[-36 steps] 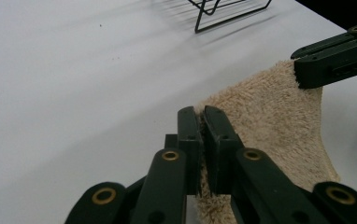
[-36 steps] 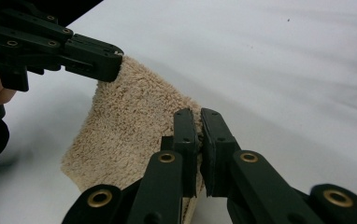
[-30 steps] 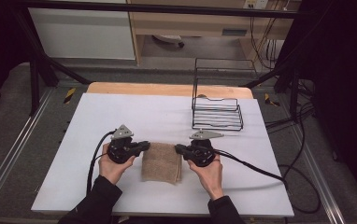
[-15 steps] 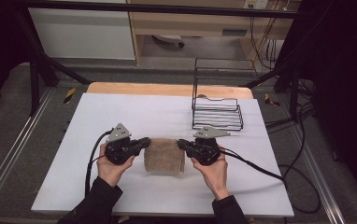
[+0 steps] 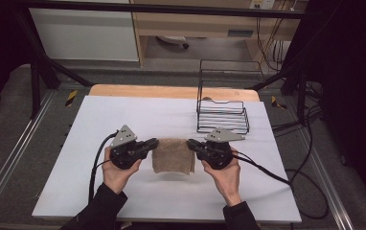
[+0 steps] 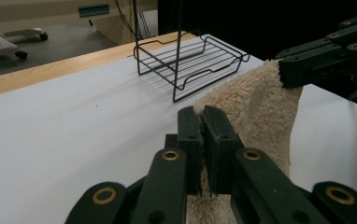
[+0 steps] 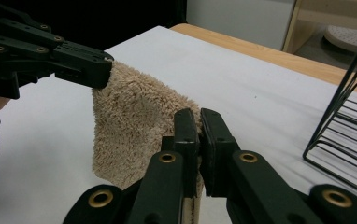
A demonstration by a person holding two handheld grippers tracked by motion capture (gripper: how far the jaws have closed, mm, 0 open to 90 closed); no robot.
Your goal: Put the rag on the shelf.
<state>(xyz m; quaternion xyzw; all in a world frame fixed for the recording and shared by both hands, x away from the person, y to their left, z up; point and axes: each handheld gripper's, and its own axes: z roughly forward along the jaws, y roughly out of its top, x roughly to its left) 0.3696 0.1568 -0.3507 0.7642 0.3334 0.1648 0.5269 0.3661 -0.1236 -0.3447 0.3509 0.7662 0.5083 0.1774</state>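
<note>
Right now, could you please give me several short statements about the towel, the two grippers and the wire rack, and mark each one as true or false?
1. The left gripper and the right gripper each pinch one side of the beige towel. True.
2. The towel lies flat and spread out on the white table. False: it hangs folded between the two grippers, its lower part draping toward the table.
3. The black wire rack holds a second towel. False: the rack is empty.
4. The wire rack stands beyond the right gripper, toward the far right part of the table. True.
5. The jaws of the left gripper stand wide open. False: they are shut on the towel's edge.
</note>
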